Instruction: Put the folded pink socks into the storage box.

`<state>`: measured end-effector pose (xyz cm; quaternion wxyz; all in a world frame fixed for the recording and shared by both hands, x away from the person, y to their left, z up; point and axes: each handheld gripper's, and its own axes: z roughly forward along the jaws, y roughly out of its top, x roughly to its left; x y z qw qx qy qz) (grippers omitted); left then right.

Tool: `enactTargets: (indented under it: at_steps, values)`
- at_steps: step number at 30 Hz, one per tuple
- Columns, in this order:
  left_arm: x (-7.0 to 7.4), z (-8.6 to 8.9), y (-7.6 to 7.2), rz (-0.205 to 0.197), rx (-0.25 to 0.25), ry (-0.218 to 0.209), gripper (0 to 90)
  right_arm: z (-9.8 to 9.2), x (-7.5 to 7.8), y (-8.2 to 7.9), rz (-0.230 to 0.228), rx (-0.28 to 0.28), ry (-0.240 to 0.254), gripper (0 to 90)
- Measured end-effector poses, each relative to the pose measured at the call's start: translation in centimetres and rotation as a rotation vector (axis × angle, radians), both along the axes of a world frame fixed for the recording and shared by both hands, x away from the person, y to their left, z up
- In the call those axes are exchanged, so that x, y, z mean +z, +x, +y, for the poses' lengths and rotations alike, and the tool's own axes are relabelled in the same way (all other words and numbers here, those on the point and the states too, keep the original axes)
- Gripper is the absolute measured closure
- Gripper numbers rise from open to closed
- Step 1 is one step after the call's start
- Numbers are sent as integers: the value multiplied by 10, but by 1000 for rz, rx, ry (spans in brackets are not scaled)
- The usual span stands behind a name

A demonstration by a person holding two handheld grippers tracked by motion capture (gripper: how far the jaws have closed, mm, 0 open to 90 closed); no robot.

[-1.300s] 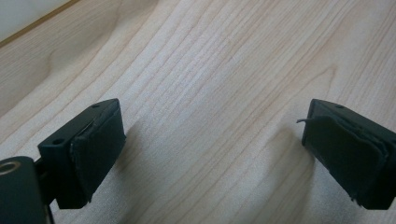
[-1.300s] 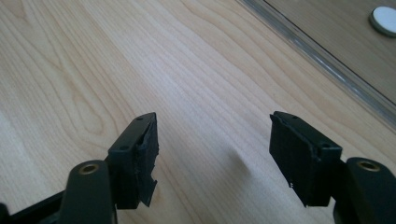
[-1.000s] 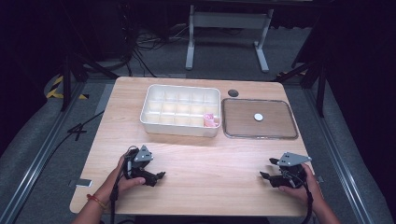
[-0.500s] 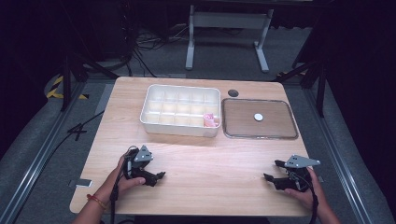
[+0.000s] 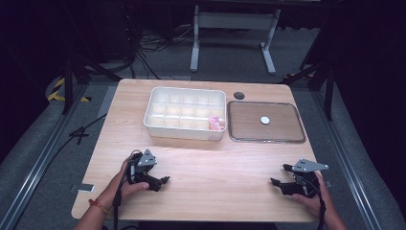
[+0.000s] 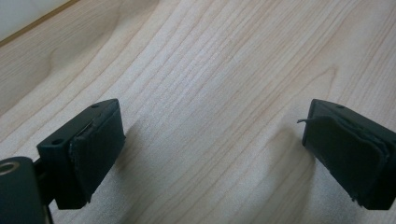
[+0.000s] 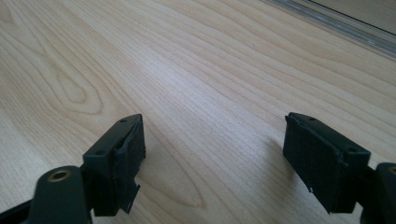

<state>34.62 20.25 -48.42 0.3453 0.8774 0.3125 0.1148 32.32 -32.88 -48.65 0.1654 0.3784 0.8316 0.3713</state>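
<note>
On my left, the left claw (image 5: 160, 178) rests low on the worktop (image 5: 210, 163), jaws spread wide with bare wood between them. Beyond it sits the white compartment tray (image 5: 158, 125); a pink item (image 5: 216, 123) lies in its near right corner cell, though I can't make out what it is from here. Just beside the tray is the flat clear-rimmed tray (image 5: 297, 136) with a small white disc (image 5: 265, 120) on it. At the right, my right claw (image 5: 279, 175) has just been opening and stands wide, nothing between its jaws.
</note>
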Motion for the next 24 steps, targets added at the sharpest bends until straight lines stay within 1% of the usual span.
enactTargets:
  at_steps: [2,4,6,24]
  values:
    - [1,0,0,-3,-3,10,55,0,0,0,0,0,0,213]
    - [1,0,1,-2,-6,11,53,0,0,0,0,0,1,213]
    - [0,-1,1,6,-2,4,49,0,0,0,-1,-1,1,213]
    - [0,-1,1,4,-6,8,44,0,0,0,0,0,0,213]
